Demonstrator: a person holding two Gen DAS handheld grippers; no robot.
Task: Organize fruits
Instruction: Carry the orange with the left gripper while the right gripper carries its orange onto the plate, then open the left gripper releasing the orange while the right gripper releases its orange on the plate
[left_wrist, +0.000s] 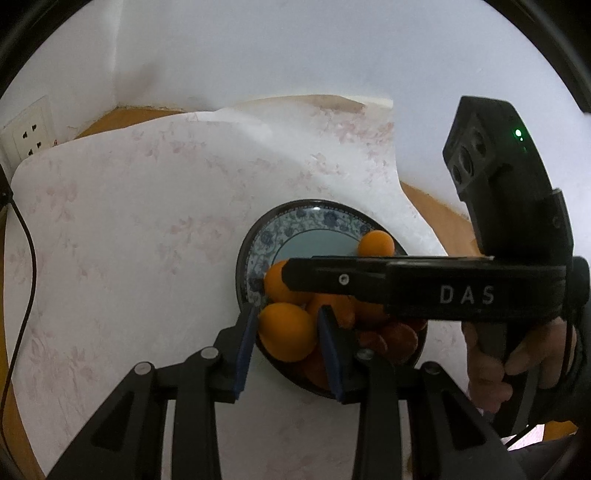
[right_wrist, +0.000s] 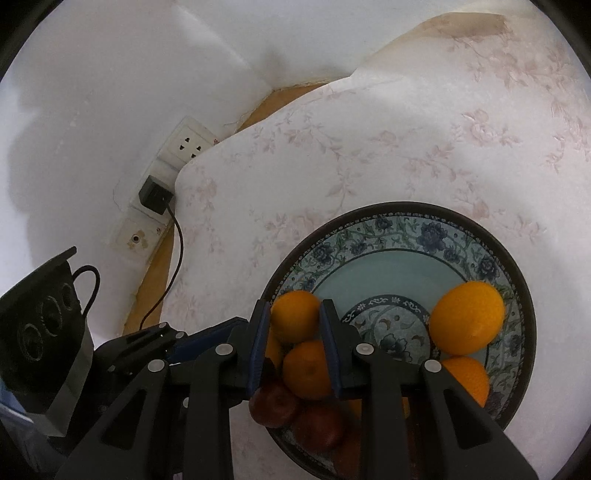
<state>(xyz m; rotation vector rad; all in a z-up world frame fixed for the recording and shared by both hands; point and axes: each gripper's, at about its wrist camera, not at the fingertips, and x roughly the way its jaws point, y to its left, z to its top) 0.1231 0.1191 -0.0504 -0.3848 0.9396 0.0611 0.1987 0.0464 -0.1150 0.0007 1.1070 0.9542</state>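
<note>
Left gripper (left_wrist: 286, 325) jaws clamp an orange (left_wrist: 287, 331); right gripper (right_wrist: 295, 332) jaws clamp another orange (right_wrist: 295, 315), both over plate (right_wrist: 406, 225).

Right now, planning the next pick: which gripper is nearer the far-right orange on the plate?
Right. The right gripper lies across the plate just beside that far-right orange, gripping a second orange; the left gripper sits at the near-left rim, gripping a third orange.

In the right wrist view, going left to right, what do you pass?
Black camera housing of the left gripper → black plug adapter in the wall socket → orange between the right gripper fingers → lone orange on the blue-patterned plate.
</note>
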